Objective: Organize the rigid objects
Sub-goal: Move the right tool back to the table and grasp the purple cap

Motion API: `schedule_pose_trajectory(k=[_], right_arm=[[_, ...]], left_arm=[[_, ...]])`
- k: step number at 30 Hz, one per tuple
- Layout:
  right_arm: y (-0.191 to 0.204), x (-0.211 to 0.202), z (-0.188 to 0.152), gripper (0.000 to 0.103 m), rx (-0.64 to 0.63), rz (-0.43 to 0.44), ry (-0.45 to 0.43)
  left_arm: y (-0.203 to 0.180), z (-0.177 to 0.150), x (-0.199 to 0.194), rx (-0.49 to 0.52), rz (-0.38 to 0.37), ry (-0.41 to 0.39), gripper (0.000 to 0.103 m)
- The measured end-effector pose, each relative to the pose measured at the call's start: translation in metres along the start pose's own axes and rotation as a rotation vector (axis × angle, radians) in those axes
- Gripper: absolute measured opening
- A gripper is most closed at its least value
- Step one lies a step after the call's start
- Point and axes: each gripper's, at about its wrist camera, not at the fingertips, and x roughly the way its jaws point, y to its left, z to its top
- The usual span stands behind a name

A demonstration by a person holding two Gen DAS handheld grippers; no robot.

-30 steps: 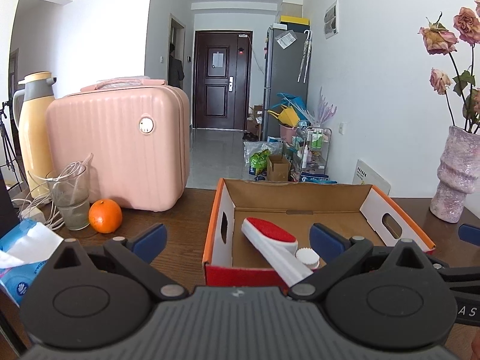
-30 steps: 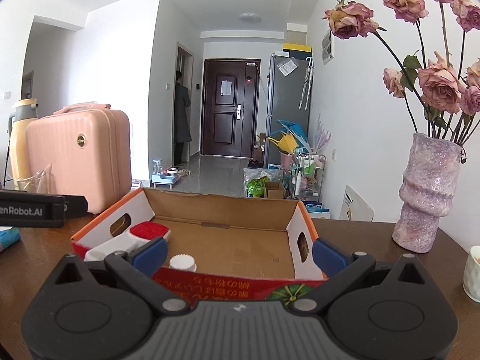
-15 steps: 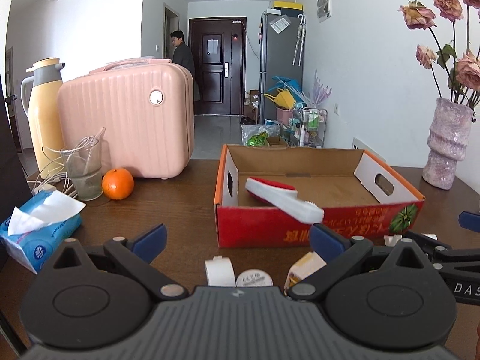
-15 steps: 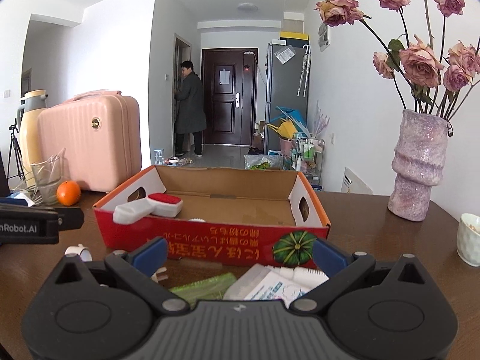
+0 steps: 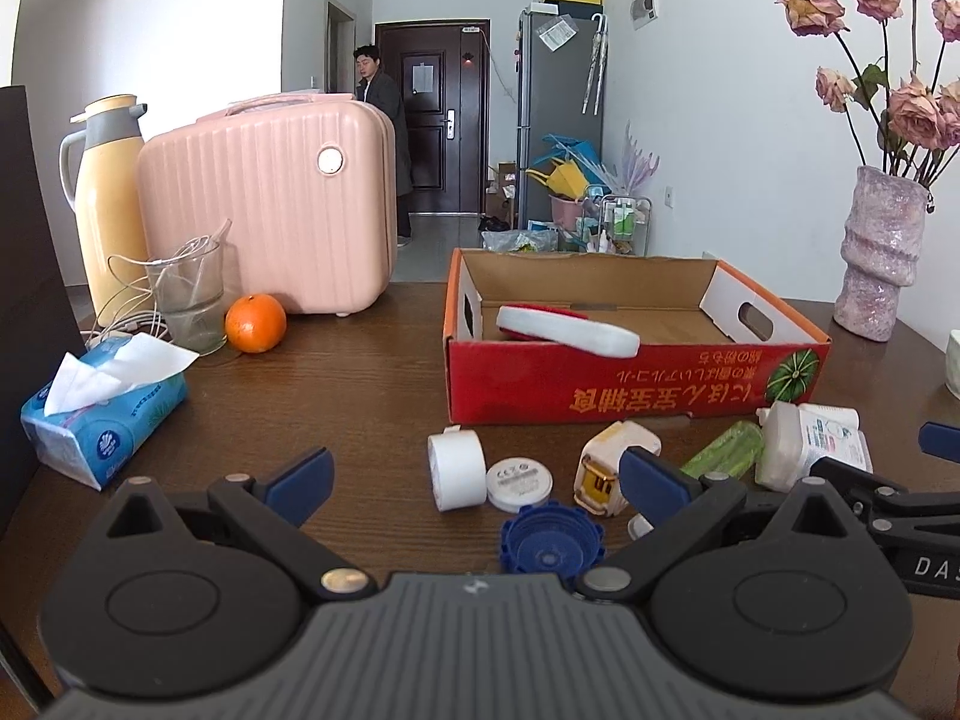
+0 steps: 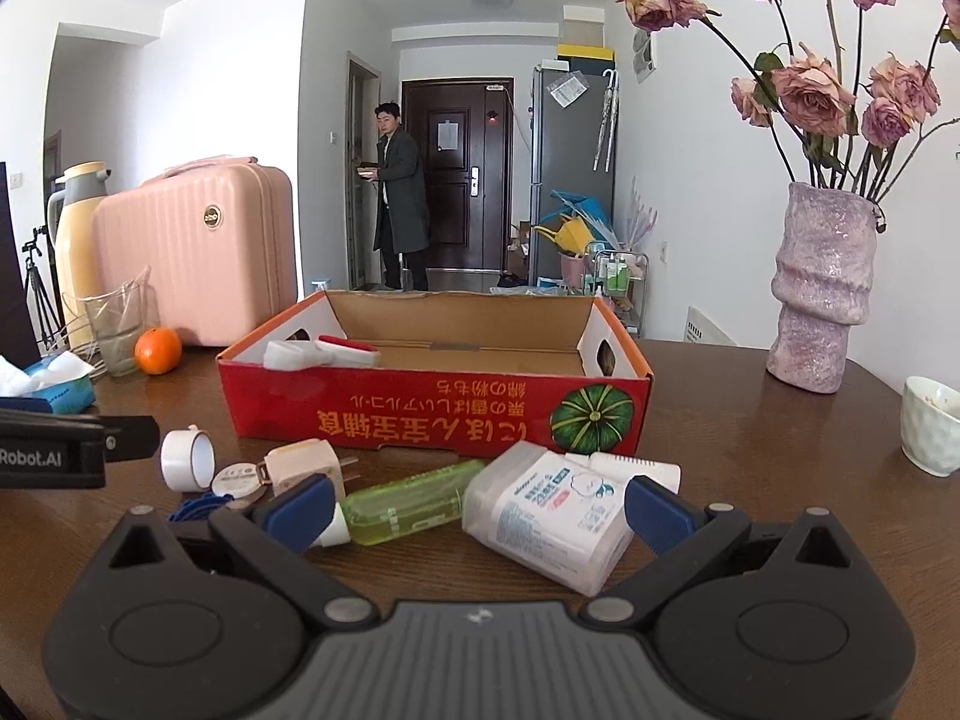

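A red cardboard box [image 5: 636, 387] [image 6: 432, 414] stands open on the wooden table with a white and red brush [image 5: 564, 330] [image 6: 321, 351] inside. In front of it lie a white tape roll [image 5: 456, 468] [image 6: 186, 459], a round white lid [image 5: 519, 483], a blue cap [image 5: 552, 546], a cream plug [image 5: 603, 471] [image 6: 303, 468], a green bottle [image 6: 408, 507] [image 5: 723, 459] and a white packet [image 6: 552, 516] [image 5: 804, 444]. My left gripper [image 5: 474, 474] is open and empty behind the tape roll and lid. My right gripper [image 6: 477, 507] is open, with the green bottle and packet between its fingers.
A pink suitcase [image 5: 270, 210], yellow flask [image 5: 105, 198], glass [image 5: 186, 300], orange [image 5: 256, 323] and tissue pack [image 5: 102, 414] stand at the left. A pink vase [image 6: 822, 294] and a white cup [image 6: 930, 432] stand at the right. A man [image 6: 399, 198] stands in the hallway.
Both grippers have pulled back from over the box toward the near table edge, bringing the small loose objects in front of the box into view. The man has stepped into the hallway.
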Motion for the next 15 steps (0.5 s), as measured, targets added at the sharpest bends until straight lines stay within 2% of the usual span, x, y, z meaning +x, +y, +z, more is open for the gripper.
schedule_pose_trajectory(k=[15], right_arm=[[0.0030, -0.0068, -0.0088, 0.103, 0.007, 0.028, -0.018]], left_arm=[[0.0080, -0.0072, 0.0015, -0.024, -0.007, 0.033, 0.103]])
